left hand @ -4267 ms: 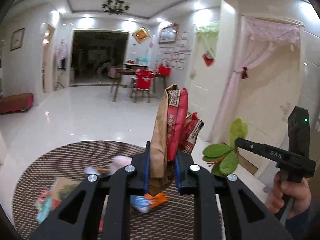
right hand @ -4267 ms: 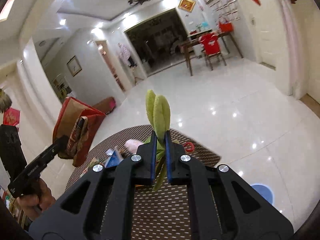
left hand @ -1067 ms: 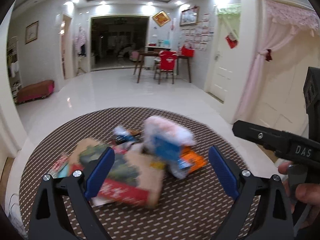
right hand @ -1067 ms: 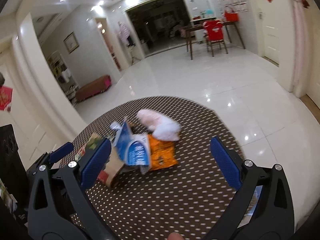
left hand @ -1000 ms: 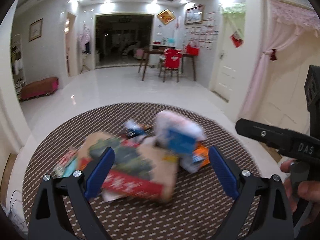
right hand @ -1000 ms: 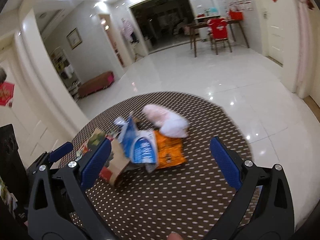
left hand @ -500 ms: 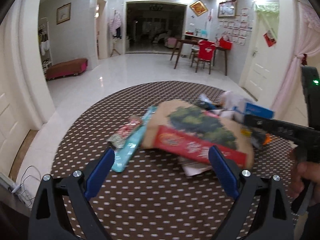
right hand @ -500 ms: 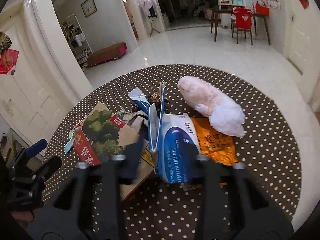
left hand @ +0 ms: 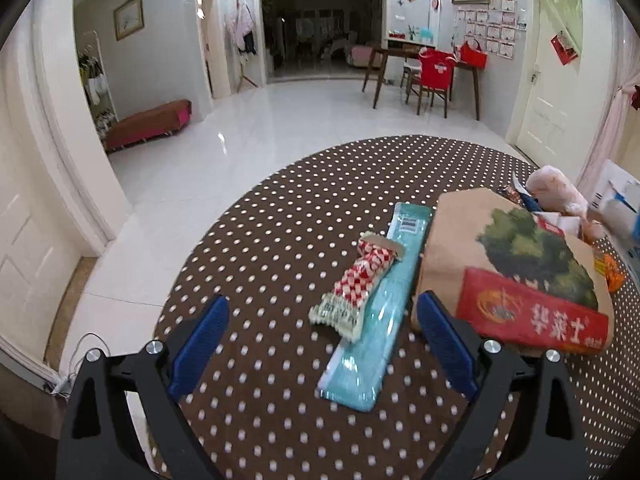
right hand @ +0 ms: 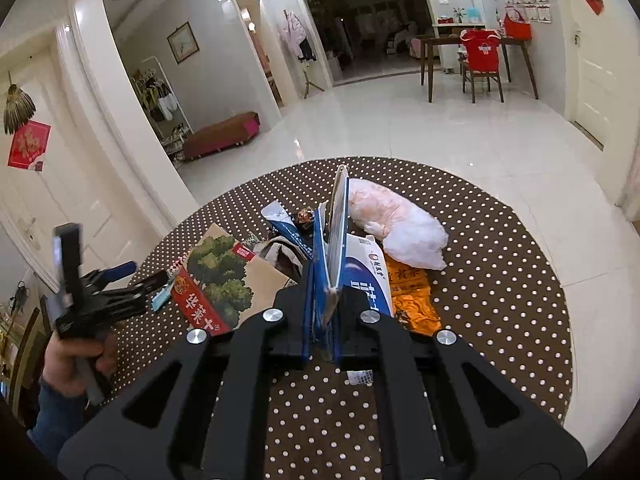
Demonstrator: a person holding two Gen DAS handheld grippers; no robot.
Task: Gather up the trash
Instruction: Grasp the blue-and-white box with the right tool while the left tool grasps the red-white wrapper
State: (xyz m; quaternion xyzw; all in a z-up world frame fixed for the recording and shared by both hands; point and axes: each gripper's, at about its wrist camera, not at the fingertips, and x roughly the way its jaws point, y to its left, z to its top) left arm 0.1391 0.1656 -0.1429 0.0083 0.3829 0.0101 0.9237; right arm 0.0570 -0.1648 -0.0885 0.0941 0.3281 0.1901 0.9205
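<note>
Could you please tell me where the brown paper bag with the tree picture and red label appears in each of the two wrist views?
Left wrist view: the brown paper bag lies right of centre, beside the teal wrapper.
Right wrist view: the same bag lies left of centre, beside the left gripper.
Shared landmark: the pink plastic bag.

The left wrist view looks forward and down from close above the dotted tabletop (left hand: pixel 280 240), near its left edge, facing the far doorway. The right wrist view looks from higher, nearer the middle, in the same direction. Both views share the brown paper bag (left hand: pixel 520 264) (right hand: pixel 228 276), the pink bag (left hand: pixel 556 192) (right hand: pixel 396 220) and the far dining chair (left hand: pixel 436 76) (right hand: pixel 482 60).
</note>
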